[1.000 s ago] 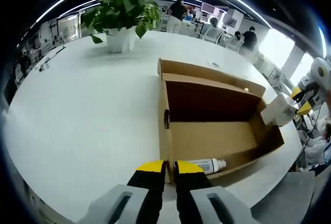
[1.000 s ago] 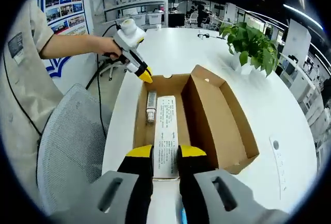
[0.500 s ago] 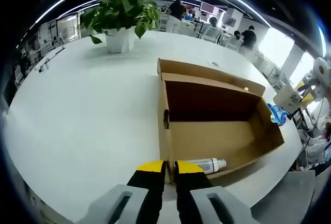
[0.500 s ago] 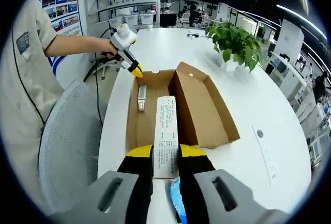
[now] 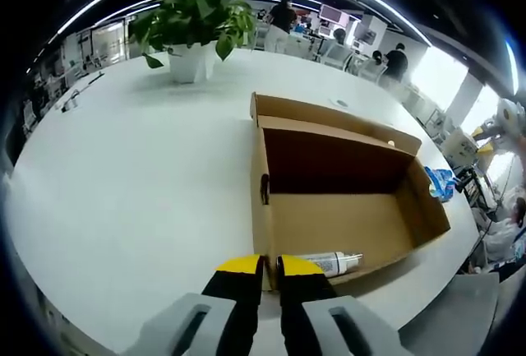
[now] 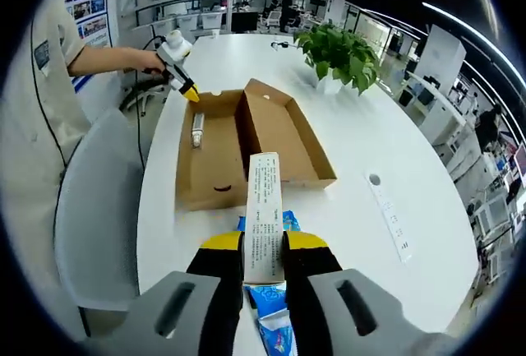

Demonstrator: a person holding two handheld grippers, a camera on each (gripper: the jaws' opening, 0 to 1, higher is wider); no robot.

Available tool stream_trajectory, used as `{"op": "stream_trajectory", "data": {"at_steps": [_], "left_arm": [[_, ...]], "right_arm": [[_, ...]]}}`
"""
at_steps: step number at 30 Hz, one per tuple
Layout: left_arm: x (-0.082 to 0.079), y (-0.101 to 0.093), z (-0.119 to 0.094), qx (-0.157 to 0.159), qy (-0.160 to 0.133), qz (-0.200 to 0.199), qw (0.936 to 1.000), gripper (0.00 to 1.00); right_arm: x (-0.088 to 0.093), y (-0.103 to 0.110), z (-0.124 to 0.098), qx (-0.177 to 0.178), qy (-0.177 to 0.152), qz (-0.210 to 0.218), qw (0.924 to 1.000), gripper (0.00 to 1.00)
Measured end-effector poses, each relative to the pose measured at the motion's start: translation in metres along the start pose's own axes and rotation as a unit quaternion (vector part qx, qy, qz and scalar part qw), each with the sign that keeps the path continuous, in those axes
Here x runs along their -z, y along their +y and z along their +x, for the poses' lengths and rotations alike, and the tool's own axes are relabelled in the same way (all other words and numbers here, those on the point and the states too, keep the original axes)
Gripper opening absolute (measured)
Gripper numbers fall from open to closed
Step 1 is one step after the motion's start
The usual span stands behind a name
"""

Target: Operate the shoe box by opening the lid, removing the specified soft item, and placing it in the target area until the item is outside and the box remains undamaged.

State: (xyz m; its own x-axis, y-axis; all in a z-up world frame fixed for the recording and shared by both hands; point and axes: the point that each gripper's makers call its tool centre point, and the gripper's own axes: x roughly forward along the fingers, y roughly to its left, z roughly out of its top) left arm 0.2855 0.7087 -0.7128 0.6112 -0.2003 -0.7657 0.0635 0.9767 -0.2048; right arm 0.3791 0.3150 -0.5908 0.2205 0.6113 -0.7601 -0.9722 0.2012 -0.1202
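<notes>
One open brown cardboard shoe box (image 5: pixel 345 200) lies on the round white table (image 5: pixel 123 175), its hinged lid (image 6: pixel 283 134) folded back flat beside the tray. One white cylindrical bottle with a grey cap (image 5: pixel 329 263) lies on its side on the box floor, against the wall nearest the left gripper (image 5: pixel 260 265). The yellow-tipped jaws of the left gripper are drawn close together about the rim of that near wall; whether they actually pinch the cardboard cannot be told.

The right gripper (image 6: pixel 263 242) is clamped on one tall white printed carton (image 6: pixel 263 216), held upright between its yellow tips, outside the box and just before its short end wall. One blue and white soft packet (image 6: pixel 267 311) lies on the table under the right gripper's jaws, outside the box; in the left gripper view it appears as a small blue patch (image 5: pixel 440 182) just beyond the far end of the box.

One potted green plant in a white pot (image 5: pixel 193 31) stands on the table, well apart from the box. The right gripper view adds one grey mesh chair (image 6: pixel 94 216) at the table edge, one white power strip (image 6: pixel 393 226) flat on the table, and the person's sleeve and forearm (image 6: pixel 99 58) reaching to the left gripper at the box's far end. The left gripper view adds several people standing in the background.
</notes>
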Motion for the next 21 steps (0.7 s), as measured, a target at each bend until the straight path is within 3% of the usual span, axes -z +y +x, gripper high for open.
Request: {"op": "stream_trajectory", "data": {"at_steps": [11,21], "left_arm": [[0.0,0.001,0.001,0.0,0.001,-0.002,1.0,0.07],[-0.001,0.001,0.001,0.001,0.001,0.003,1.0,0.07]], "right_arm": [[0.049,-0.048,-0.012,0.038,0.041,-0.008,0.9984,0.15],[0.093,-0.07,-0.009,0.042,0.091,-0.034,0.9944,0.15]]}}
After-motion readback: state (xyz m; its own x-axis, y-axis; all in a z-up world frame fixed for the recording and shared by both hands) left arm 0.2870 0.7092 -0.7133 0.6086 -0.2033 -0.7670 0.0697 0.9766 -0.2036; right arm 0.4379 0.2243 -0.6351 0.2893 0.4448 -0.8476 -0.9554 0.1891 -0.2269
